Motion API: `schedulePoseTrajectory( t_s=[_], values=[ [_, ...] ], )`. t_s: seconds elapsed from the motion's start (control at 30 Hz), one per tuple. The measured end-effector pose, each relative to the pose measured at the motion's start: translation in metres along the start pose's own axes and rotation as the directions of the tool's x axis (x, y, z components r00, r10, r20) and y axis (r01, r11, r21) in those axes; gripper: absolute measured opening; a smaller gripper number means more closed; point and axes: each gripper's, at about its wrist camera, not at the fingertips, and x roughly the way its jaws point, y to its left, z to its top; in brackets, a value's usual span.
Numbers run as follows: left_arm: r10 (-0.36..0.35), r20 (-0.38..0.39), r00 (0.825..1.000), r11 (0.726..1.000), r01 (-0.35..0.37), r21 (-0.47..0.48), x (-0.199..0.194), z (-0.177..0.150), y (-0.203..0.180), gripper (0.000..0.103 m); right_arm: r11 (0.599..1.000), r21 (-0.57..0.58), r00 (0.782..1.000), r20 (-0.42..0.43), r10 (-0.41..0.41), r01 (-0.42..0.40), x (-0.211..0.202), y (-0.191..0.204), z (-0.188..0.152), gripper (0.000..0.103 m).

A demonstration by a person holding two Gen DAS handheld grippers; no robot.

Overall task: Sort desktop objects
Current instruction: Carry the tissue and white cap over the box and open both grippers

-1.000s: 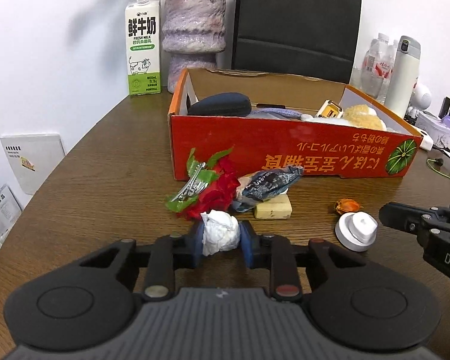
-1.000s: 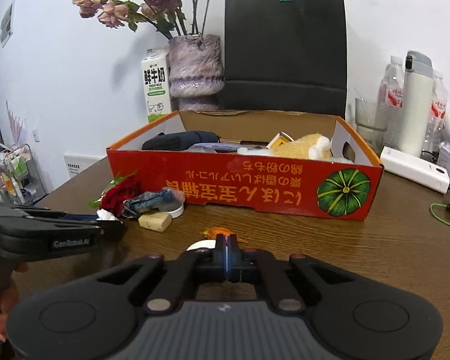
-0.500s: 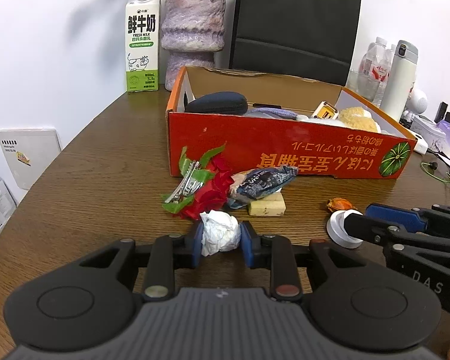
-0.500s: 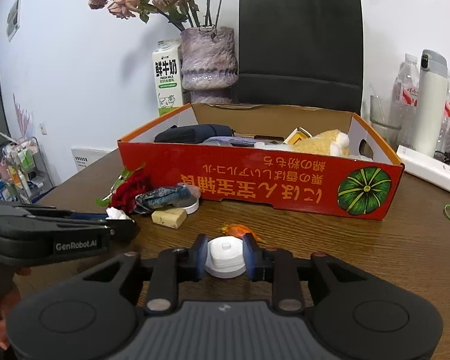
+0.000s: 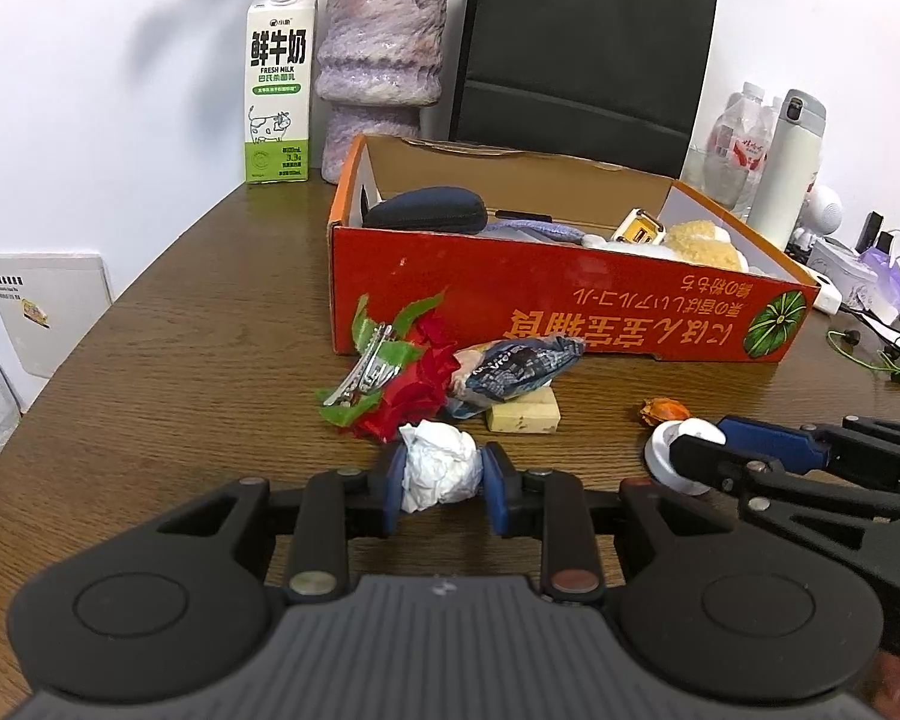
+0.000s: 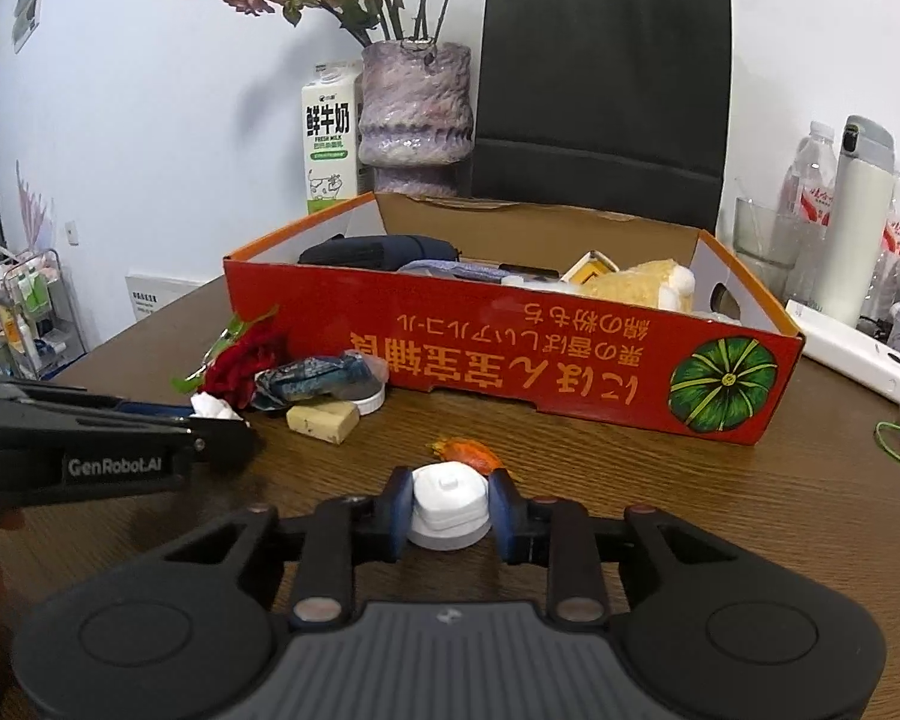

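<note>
My left gripper (image 5: 440,476) is shut on a crumpled white paper ball (image 5: 438,468), held just in front of a pile on the table: a red fabric rose (image 5: 414,387), a metal hair clip (image 5: 363,372), a dark snack wrapper (image 5: 516,366) and a beige eraser block (image 5: 523,417). My right gripper (image 6: 449,507) is shut on a round white lid (image 6: 448,501); it also shows in the left wrist view (image 5: 681,459). An orange scrap (image 6: 465,451) lies just beyond it. The open red cardboard box (image 6: 510,354) holds a dark case, a yellow plush and other items.
Behind the box stand a milk carton (image 5: 279,81), a purple vase (image 5: 378,66) and a black paper bag (image 5: 582,54). At the right are bottles, a white thermos (image 6: 858,216), a white power strip (image 6: 852,360) and green cables (image 5: 870,354). The table edge curves at left.
My right gripper went from shut and empty to closed around the white lid. Both grippers have lifted slightly, the left still holding the paper ball.
</note>
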Motion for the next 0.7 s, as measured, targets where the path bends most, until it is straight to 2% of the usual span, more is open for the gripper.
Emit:
schedulePoseTrajectory(
  t_s=[0.1,0.23,0.5,0.7],
  values=[
    [-0.005,0.000,1.000,1.000,0.005,-0.006,-0.001,0.000,0.002,0.028,0.999,0.047,1.000,0.022,0.003,-0.004,-0.005,-0.009,0.002,0.026],
    [-0.013,0.006,1.000,1.000,0.014,-0.006,-0.003,0.000,0.002,0.028,0.991,0.123,0.998,0.016,0.059,-0.060,-0.008,-0.021,0.002,0.026],
    [-0.038,0.004,0.999,0.999,0.038,0.024,-0.004,-0.002,-0.007,0.028,0.995,0.064,0.997,0.006,0.072,-0.072,-0.010,-0.006,0.000,0.026],
    [-0.037,0.030,0.999,0.999,0.037,0.011,-0.011,-0.002,-0.006,0.027,0.994,0.091,0.998,0.035,0.052,-0.055,-0.016,-0.013,0.003,0.026]
  ],
)
